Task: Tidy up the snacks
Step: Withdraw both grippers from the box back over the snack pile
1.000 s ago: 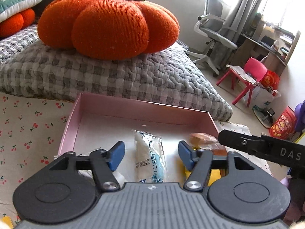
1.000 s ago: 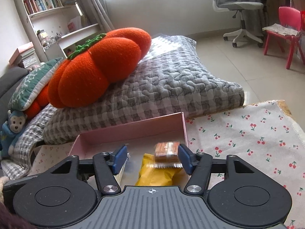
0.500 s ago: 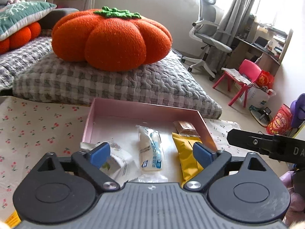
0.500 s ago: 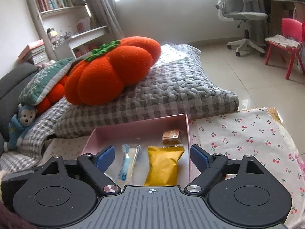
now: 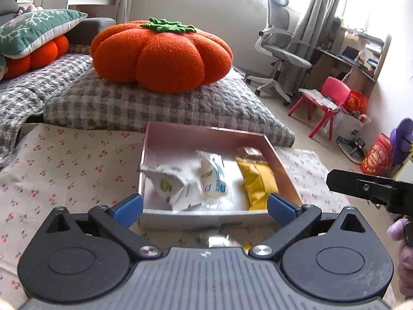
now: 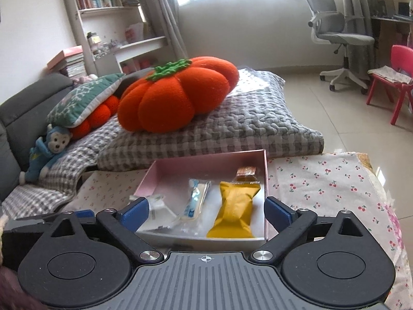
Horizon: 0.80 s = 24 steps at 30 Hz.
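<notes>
A pink box (image 5: 180,134) (image 6: 206,159) sits on the cherry-print cloth (image 5: 64,170). It holds a white-green packet (image 5: 167,184) (image 6: 156,202), a white-blue packet (image 5: 213,178) (image 6: 197,197), a yellow packet (image 5: 258,182) (image 6: 236,206) and a small brown packet (image 5: 249,152) (image 6: 246,173). My left gripper (image 5: 205,209) is open and empty, just short of the box's near wall. My right gripper (image 6: 206,210) is open and empty above the near wall; part of it shows at the right of the left wrist view (image 5: 366,186).
A grey checked quilt (image 5: 155,103) with an orange pumpkin cushion (image 5: 160,51) lies behind the box. An office chair (image 5: 281,54) and a pink child's chair (image 5: 325,103) stand on the floor to the right. The cloth's right edge (image 6: 371,170) is near.
Both grippers have opened wide and pulled back from the box. The white-green packet and the brown packet now lie inside the box.
</notes>
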Motion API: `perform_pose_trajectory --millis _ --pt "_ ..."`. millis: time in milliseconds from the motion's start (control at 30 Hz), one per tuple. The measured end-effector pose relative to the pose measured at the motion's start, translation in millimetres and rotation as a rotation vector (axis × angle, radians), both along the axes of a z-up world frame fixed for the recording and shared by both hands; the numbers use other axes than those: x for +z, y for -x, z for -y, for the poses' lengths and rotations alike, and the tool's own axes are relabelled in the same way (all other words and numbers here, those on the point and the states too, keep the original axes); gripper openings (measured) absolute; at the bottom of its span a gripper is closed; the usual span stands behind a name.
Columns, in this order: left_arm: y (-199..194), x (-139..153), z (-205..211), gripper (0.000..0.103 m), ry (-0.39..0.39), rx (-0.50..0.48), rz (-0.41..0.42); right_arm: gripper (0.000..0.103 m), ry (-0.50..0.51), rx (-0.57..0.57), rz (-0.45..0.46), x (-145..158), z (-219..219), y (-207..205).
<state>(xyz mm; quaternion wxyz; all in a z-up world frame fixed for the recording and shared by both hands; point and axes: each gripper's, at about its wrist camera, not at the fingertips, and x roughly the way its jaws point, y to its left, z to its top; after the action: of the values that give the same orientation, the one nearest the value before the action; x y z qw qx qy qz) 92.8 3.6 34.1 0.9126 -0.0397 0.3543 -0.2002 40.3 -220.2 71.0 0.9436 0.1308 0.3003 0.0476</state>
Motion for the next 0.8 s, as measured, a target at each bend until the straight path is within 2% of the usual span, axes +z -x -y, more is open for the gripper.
perform_pose_trajectory --millis 333,567,800 --pt "25.3 -14.9 -22.4 0.103 -0.020 0.000 -0.007 0.099 0.050 0.058 -0.006 -21.1 -14.3 36.3" --pt "37.2 -19.4 -38.6 0.102 -0.035 0.028 0.022 0.100 0.057 0.043 0.009 -45.0 -20.1 57.9" --pt "55.8 -31.4 -65.4 0.103 -0.044 0.029 0.019 0.100 0.081 0.063 -0.022 -66.4 -28.4 85.2"
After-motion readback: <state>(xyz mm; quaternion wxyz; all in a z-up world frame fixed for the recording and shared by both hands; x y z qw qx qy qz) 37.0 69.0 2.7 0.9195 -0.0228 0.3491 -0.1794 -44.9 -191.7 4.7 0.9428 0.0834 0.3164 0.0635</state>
